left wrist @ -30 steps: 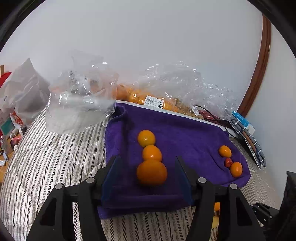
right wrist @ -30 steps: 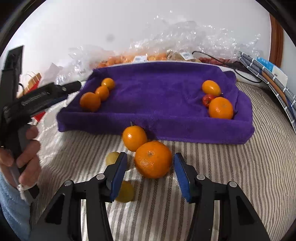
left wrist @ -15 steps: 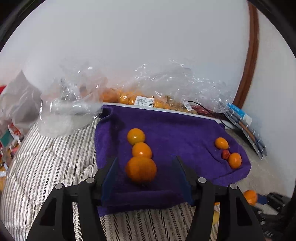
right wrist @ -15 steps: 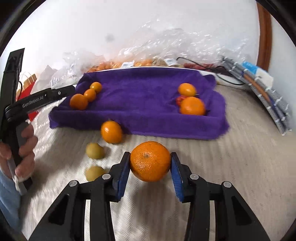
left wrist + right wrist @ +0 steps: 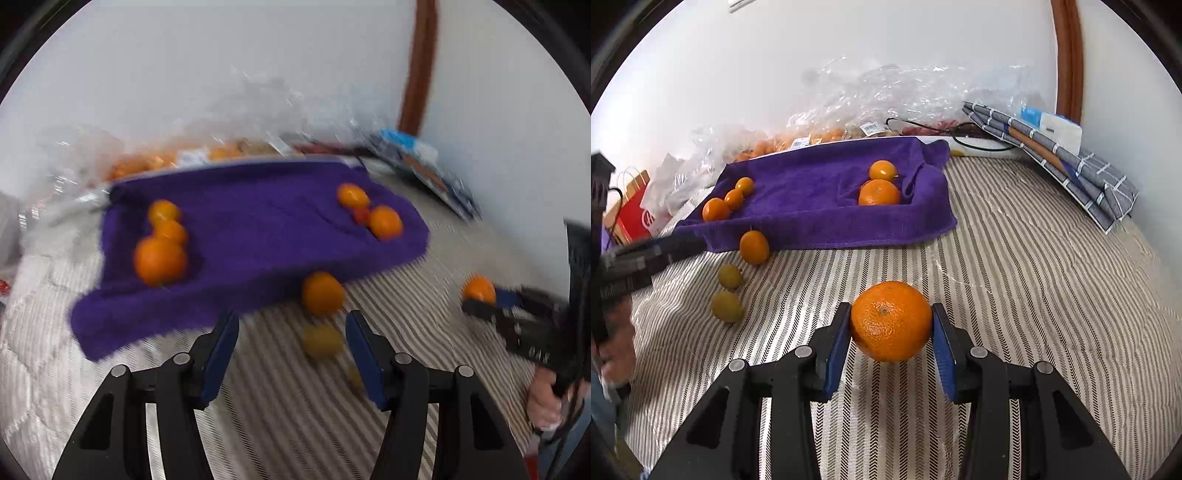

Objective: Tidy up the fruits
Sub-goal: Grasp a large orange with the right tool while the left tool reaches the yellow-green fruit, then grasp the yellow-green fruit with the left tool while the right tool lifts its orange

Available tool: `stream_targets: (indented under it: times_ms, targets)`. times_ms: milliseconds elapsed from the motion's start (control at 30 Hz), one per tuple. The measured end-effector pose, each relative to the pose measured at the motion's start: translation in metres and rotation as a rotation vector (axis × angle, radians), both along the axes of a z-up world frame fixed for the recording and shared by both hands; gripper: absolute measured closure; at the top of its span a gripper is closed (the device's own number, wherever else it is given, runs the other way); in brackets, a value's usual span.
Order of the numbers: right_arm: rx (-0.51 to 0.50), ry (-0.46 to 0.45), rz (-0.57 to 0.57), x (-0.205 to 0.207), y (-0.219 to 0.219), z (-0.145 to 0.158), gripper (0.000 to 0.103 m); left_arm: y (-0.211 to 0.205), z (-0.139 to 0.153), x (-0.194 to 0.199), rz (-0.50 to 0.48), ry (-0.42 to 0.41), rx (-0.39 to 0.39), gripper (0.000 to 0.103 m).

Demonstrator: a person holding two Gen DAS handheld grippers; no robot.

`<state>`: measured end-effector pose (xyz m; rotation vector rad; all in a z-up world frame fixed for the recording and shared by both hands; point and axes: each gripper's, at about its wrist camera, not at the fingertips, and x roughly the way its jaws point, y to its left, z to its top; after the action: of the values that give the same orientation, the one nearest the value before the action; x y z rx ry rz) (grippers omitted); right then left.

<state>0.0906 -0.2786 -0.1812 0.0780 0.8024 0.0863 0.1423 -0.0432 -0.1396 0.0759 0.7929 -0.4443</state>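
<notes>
Fruits lie in three places: two small clusters on the purple towel (image 5: 827,206), a few loose ones on the striped bedcover (image 5: 1015,280), and one big orange (image 5: 891,320) pinched between the blue pads of the right gripper (image 5: 891,328), lifted clear of the cover. The grip sits across the orange's middle, which looks sound; I would keep the wrist steady so the round skin does not roll out of the pads on the way to the towel.

The left gripper (image 5: 291,354) carries nothing. Its jaws are closing, with only bedcover between them, while a small orange (image 5: 322,293) at the towel's front edge and a yellowish fruit (image 5: 322,340) lie just ahead of the tips. That view is blurred, so finer detail there is lost.

For the carry, the towel's right side holds a large orange (image 5: 879,192) and a smaller one (image 5: 882,170) against a raised fold; the middle of the towel is bare and offers the easiest landing. The towel's front hem is a soft step, so the orange should go over it, not into it. Crinkled plastic bags (image 5: 886,96) crowd the far edge, and folded checked cloth (image 5: 1071,173) leans at the right, well apart from the path.
</notes>
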Motion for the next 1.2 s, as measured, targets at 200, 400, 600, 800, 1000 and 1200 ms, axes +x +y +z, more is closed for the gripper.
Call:
stream_targets:
  times_ms: [200, 400, 600, 800, 1000, 1200]
  targets:
    - [0.033, -0.010, 0.004, -0.003, -0.003, 0.000, 0.061, -0.007, -0.015, 0.009, -0.007, 0.101, -0.050, 0.058]
    - [0.064, -0.018, 0.001, -0.004, -0.007, 0.000, 0.061, 0.000, -0.022, 0.010, -0.006, 0.118, -0.118, 0.078]
    - [0.079, -0.022, -0.016, -0.005, -0.011, 0.000, 0.061, 0.016, -0.013, 0.001, 0.065, 0.035, -0.179, 0.078]
    - [0.074, -0.021, -0.011, -0.005, -0.010, 0.000, 0.061, 0.024, -0.009, 0.003, 0.107, 0.002, -0.198, 0.078]
    - [0.095, -0.032, -0.012, -0.006, -0.013, 0.001, 0.061, 0.031, -0.006, 0.002, 0.131, -0.023, -0.230, 0.078]
    - [0.100, -0.042, 0.000, -0.007, -0.012, 0.002, 0.061, 0.036, 0.004, -0.003, 0.134, -0.074, -0.247, 0.078]
